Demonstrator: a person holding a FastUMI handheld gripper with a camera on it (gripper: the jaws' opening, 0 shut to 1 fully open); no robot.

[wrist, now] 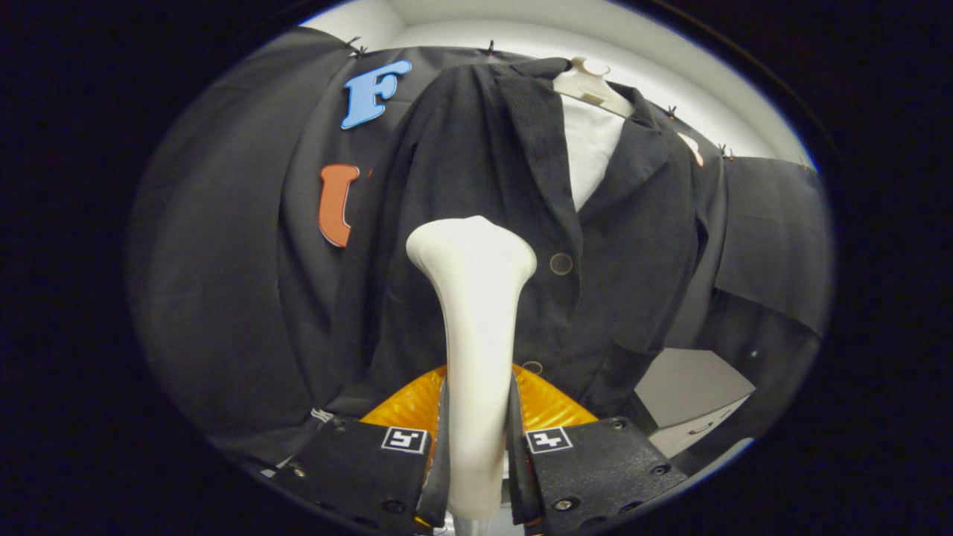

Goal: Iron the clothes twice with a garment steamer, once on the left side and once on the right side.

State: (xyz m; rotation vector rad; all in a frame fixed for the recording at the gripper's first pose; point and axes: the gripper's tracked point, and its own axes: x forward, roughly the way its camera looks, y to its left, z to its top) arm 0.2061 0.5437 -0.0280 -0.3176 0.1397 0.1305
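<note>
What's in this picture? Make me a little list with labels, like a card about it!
Tool: white garment steamer, upright, handle between the fingers
Gripper: gripper, shut on the steamer handle
Steamer head: in front of the jacket's left front panel, beside the upper button
Clothes: dark jacket on a white hanger, white lining showing at the collar
Under the steamer: shiny orange thing, cannot tell what it is
Behind: black cloth wall

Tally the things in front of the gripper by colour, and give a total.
Black: 1, the jacket on the hanger.
White: 3, the garment steamer clamped between both gripper fingers, the shirt inside the jacket, the hanger.
Orange: 1, the ribbed piece behind the steamer.
Total: 5
</note>
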